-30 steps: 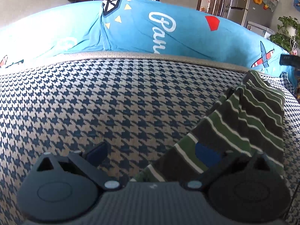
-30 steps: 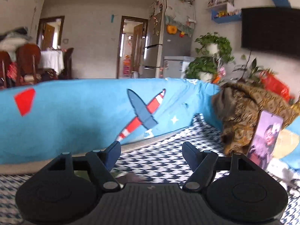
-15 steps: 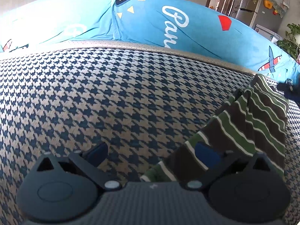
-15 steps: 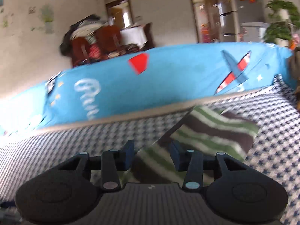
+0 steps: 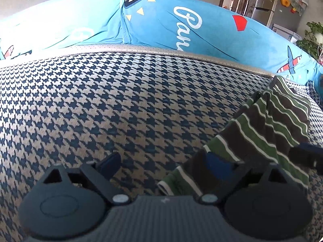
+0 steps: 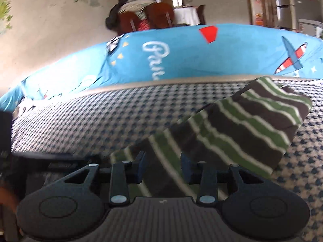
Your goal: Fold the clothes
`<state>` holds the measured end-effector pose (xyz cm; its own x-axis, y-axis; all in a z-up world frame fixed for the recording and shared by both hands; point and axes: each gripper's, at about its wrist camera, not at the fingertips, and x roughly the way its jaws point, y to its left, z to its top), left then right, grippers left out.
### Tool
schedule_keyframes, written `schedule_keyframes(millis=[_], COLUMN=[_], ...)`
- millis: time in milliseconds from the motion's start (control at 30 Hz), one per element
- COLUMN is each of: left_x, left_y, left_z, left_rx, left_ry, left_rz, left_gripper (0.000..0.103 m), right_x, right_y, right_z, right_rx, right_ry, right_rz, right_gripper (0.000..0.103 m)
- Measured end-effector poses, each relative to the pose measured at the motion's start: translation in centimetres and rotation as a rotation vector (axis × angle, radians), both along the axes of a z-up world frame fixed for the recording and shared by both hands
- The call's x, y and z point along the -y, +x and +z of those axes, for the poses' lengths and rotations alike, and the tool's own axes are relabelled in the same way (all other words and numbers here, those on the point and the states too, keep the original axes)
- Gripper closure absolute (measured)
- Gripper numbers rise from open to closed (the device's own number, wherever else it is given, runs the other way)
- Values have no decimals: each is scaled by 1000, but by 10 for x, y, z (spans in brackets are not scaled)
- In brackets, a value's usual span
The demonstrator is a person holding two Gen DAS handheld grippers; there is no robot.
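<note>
Striped shirt (image 6: 242,129) half-folded on the sofa seat (image 5: 121,100)

My left gripper (image 5: 163,165) sits wide, one finger under cloth; right gripper (image 6: 162,168) narrower, shirt between, grip unclear. Only right view shows chairs (image 6: 145,18) behind the blue cushions (image 6: 181,56).

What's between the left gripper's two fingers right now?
In the left wrist view, bare houndstooth cover fills most of the gap; the striped garment overlaps the right finger.

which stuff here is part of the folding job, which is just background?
In play: striped garment, left tongs, right tongs, houndstooth sofa seat.
Just there: blue printed cover, fridge, potted plant, dining chairs.
</note>
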<state>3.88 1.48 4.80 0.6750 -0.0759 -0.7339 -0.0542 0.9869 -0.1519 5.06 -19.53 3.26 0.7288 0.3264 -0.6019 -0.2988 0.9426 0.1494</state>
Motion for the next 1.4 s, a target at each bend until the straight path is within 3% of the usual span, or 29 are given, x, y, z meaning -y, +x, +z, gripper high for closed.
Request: schedule_keyframes(millis=[500, 733, 867, 1000, 1067, 1400], left_x=[-24, -26, -27, -26, -25, -9], left_y=[-25, -29, -26, -25, -25, -19], left_z=[5, 2, -1, -3, -4, -13], left_rx=[10, -8, -38, -64, -75, -148], left_ry=[-83, -172, -264, -330, -367, -502], left_rz=[33, 8, -24, -47, -65, -144], left_gripper=[0, 0, 0, 0, 0, 0], right_x=[-51, -72, -71, -66, -59, 9], right_y=[-77, -79, -74, -67, -60, -18], right_z=[-18, -36, -38, -35, -32, -13], right_rx=[12, 51, 61, 47, 23, -172], right_ry=[-146, -356, -355, -319, -276, 127], right_rz=[278, 286, 273, 258, 234, 62], right_gripper=[64, 62, 62, 82, 86, 90])
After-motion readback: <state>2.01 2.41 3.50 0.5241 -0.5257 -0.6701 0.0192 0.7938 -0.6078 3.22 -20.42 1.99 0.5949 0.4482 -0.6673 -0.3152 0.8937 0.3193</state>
